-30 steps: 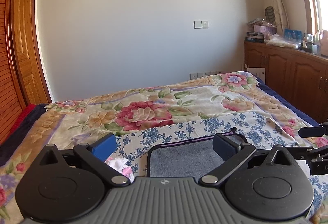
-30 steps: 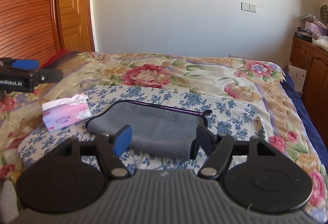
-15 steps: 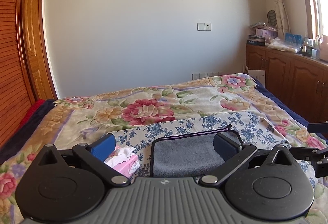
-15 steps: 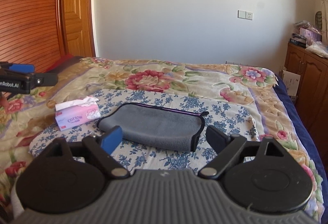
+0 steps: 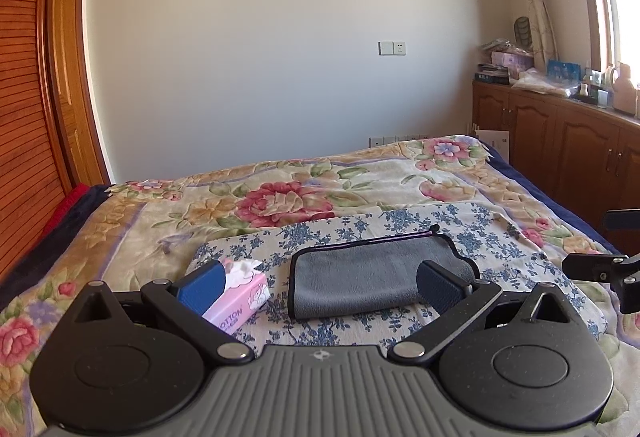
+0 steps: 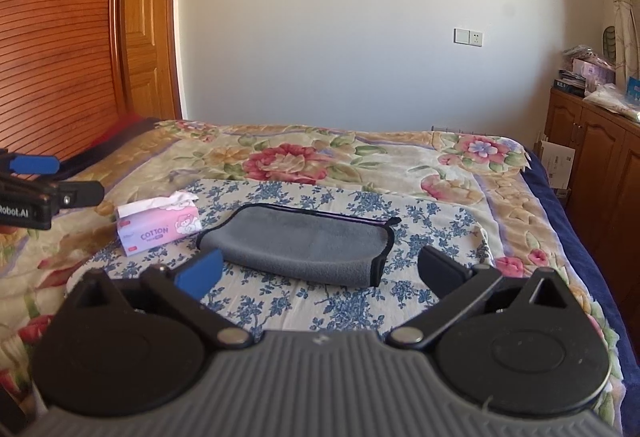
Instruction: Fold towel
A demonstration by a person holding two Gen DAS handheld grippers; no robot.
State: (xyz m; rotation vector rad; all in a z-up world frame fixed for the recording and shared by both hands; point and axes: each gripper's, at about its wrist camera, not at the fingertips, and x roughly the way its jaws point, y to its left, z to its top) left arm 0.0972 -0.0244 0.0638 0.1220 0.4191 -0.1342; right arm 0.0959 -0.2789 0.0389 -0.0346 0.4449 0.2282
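A grey towel (image 5: 372, 277) with dark edging lies folded on a blue-flowered cloth (image 5: 480, 237) on the bed. It also shows in the right wrist view (image 6: 308, 243). My left gripper (image 5: 320, 287) is open and empty, held above and short of the towel. My right gripper (image 6: 320, 271) is open and empty, also back from the towel's near edge. The right gripper shows at the right edge of the left wrist view (image 5: 600, 265). The left gripper shows at the left edge of the right wrist view (image 6: 44, 185).
A pink tissue pack (image 6: 158, 227) lies left of the towel on the flowered cloth; it also shows in the left wrist view (image 5: 240, 299). The bed has a floral blanket (image 6: 360, 157). Wooden cabinets (image 5: 560, 149) stand to the right, a wooden door (image 6: 148, 17) to the left.
Both grippers have drawn back and up from the towel, so it looks smaller and farther. The right gripper's jaws have opened wider. The towel has not moved.
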